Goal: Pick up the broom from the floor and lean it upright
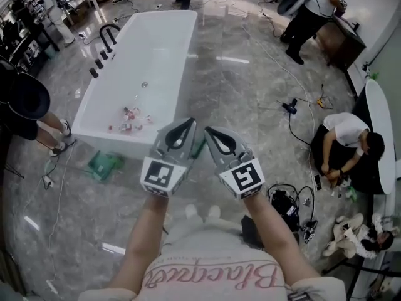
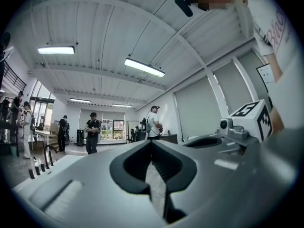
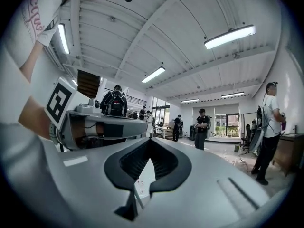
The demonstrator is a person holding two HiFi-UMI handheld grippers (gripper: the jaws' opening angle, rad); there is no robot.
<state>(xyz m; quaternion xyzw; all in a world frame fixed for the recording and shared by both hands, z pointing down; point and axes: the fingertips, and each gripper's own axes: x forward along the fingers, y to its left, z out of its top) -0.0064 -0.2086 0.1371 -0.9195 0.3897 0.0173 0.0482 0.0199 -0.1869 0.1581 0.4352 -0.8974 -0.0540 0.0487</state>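
Side by side above the floor [image 1: 238, 93], left hand-held gripper [image 1: 190, 123] and right hand-held gripper [image 1: 208, 131] are pinched together, empty. No broom is clearly in view; the green thing [image 1: 104, 165] beside the bathtub [image 1: 156, 49] may be its head. It is probably light, stiff and head-heavy, best gripped mid-handle.

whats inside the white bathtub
Small pink and white bits lie scattered at the near end of the bathtub, plus a drain. The left gripper covers its near right corner.

Bathtub [image 1: 164, 46] (small items [image 1: 130, 119] inside), bystanders [image 1: 343, 132].
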